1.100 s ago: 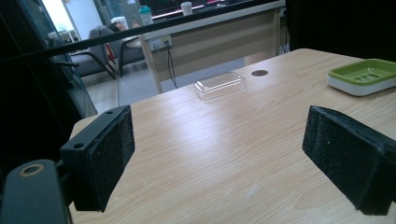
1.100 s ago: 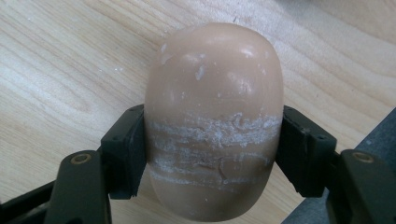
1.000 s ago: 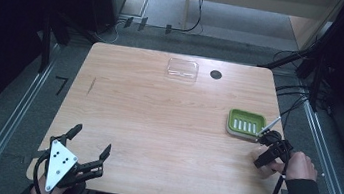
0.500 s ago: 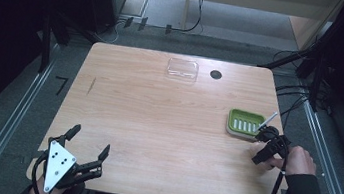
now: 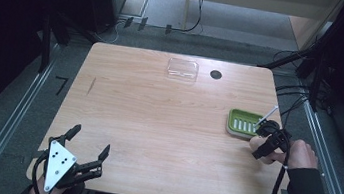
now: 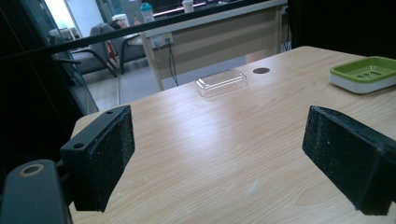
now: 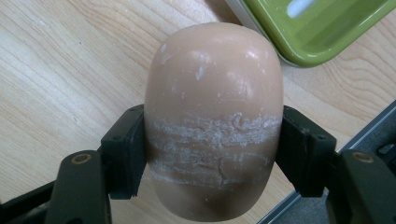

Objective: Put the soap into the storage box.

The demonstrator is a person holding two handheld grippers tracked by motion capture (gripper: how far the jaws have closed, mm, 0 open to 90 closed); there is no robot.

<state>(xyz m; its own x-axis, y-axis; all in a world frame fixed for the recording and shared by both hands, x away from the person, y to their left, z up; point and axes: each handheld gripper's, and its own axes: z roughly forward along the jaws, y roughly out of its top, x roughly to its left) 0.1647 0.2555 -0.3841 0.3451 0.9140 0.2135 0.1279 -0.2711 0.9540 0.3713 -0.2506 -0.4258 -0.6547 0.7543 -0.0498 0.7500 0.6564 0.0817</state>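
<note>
Soap (image 7: 213,121), a tan rounded bar scuffed white across its middle, sits clamped between the jaws of our right gripper (image 5: 269,139), pinched across its short width so that its long axis runs straight out ahead of the jaws. In the high view that hand (image 5: 298,154) is at the table's (image 5: 157,115) four o'clock, and the green soap dish (image 5: 243,123) lies just beside it toward ten o'clock. In the right gripper view the dish's near corner sits at one o'clock just past the bar's tip. We judge the dish the likely destination, so the move would be short and forward-left. Our left gripper (image 5: 82,158) rests at the table's seven o'clock corner, jaws spread wide and empty, well apart from dish and soap. A clear lid (image 5: 182,69) lies at twelve o'clock.
</note>
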